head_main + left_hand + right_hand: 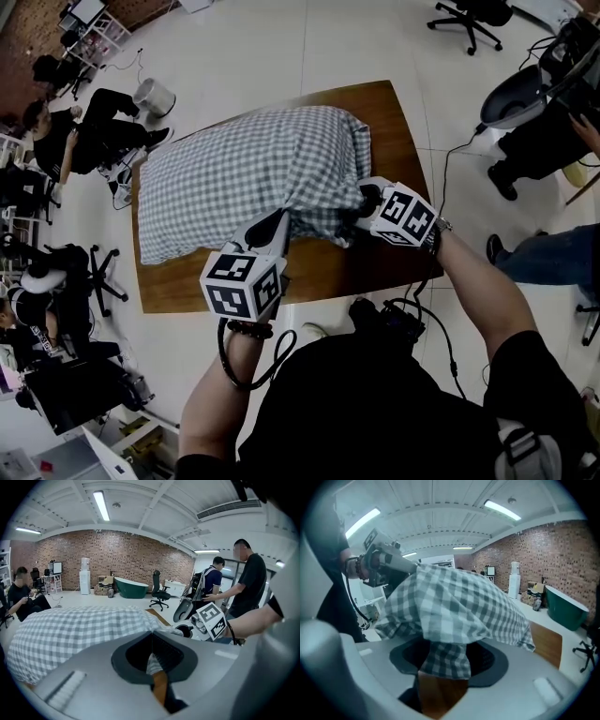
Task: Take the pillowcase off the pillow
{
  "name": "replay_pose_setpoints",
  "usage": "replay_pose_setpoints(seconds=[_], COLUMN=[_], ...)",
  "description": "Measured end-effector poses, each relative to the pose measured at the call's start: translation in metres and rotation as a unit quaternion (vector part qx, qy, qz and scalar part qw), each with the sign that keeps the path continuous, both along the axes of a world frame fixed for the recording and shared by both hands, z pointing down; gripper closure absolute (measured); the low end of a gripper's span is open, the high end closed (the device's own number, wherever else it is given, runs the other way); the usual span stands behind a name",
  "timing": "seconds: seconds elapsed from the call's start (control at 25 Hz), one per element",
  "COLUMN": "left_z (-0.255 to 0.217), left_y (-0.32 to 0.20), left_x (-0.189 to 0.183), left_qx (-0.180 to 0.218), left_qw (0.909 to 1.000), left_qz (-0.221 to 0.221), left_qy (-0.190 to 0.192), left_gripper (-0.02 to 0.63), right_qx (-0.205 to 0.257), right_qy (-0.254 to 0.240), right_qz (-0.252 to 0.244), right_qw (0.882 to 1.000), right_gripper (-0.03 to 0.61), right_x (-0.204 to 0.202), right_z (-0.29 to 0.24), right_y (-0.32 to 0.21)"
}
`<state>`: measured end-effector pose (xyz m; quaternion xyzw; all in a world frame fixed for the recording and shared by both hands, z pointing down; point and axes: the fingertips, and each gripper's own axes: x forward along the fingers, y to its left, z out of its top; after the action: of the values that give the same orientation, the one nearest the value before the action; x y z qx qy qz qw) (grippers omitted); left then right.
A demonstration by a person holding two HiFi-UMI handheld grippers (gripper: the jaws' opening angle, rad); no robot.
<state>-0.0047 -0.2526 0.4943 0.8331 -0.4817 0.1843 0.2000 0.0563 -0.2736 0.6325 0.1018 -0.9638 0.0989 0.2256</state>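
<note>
Checked pillowcase (246,178) on wooden table (380,267), left claw (270,228) clenched on its edge — right claw (367,201) released, cloth between.

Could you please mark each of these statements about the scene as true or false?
1. The pillowcase lies on a brown wooden table. True.
2. The pillowcase is plain white. False: it is a grey and white check.
3. The left gripper has its jaws closed on a thin fold of the pillowcase. True.
4. The right gripper has its jaws pressed tightly together. False: they stand apart, with checked cloth hanging loosely between them.
5. Both grippers are at the same end of the pillowcase, the end nearest the person. True.
</note>
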Motion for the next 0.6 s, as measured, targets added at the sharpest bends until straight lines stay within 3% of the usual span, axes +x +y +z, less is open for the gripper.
replay_pose_setpoints(seconds=[0.2,0.28,0.36,0.44,0.6], left_z=[-0.005,-0.003,0.000,0.002,0.000], left_y=[0.007,0.006,0.004,0.003,0.003], left_x=[-0.004,-0.003,-0.002,-0.003,-0.026], left_qx=[-0.001,-0.002,-0.003,-0.001,0.003], left_qw=[1.0000,1.0000,1.0000,1.0000,0.9993], left_qz=[-0.002,-0.002,-0.002,-0.004,-0.035], left_qy=[0.002,0.005,0.006,0.007,0.014], left_gripper=[0.607,0.607,0.607,0.607,0.607], right_qx=[-0.080,-0.092,-0.060,-0.023,0.029], right_qy=[-0.062,-0.065,-0.021,0.018,0.046], right_qz=[-0.022,-0.023,-0.019,-0.013,0.023], right_qw=[0.995,0.993,0.998,0.999,0.998], right_gripper=[0.337,0.343,0.462,0.521,0.558], right_x=[0.003,0.005,0.001,-0.001,0.015], right_z=[-0.033,-0.039,-0.027,-0.019,-0.024], right_y=[0.013,0.009,0.001,-0.003,-0.010])
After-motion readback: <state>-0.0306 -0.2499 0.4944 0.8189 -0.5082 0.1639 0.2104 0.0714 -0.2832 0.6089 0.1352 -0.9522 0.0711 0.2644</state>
